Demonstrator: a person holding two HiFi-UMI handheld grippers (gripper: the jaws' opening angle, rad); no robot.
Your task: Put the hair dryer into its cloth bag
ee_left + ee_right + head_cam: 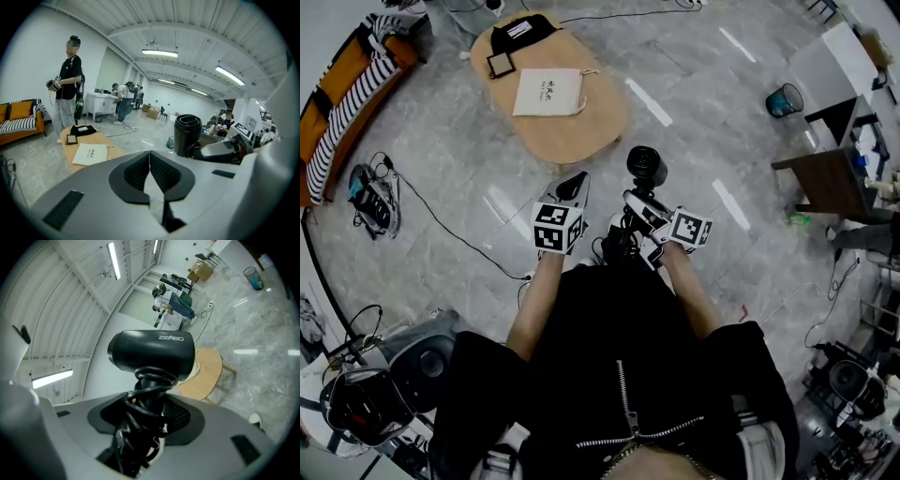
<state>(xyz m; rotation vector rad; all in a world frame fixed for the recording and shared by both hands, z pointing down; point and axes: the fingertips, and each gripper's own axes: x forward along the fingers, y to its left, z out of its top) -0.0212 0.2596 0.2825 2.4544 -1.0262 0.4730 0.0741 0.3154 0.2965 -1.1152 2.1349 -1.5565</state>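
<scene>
L fingers (135,172): your pads are pressed together, nothing btwn them.
R fingers (182,417): set apart and pinching the hair dryer (152,352) by its handle, w/ the cord (138,441) bundled round the handle btwn the pads.
Dryer: black, barrel sits above your R fingers, held in the air over the floor (694,103), short of the counter (581,136).
L gripper (574,186): just beside your R gripper (636,202), both pointing toward the counter.
Cloth bag (547,92): cream, lying flat on the counter, well apart from the dryer.
Also on counter: black pouch (521,33) and small dark-framed item (500,64), beyond the bag.
Further out: striped sofa (347,103) at your left; a person (69,89) stands past the counter.
</scene>
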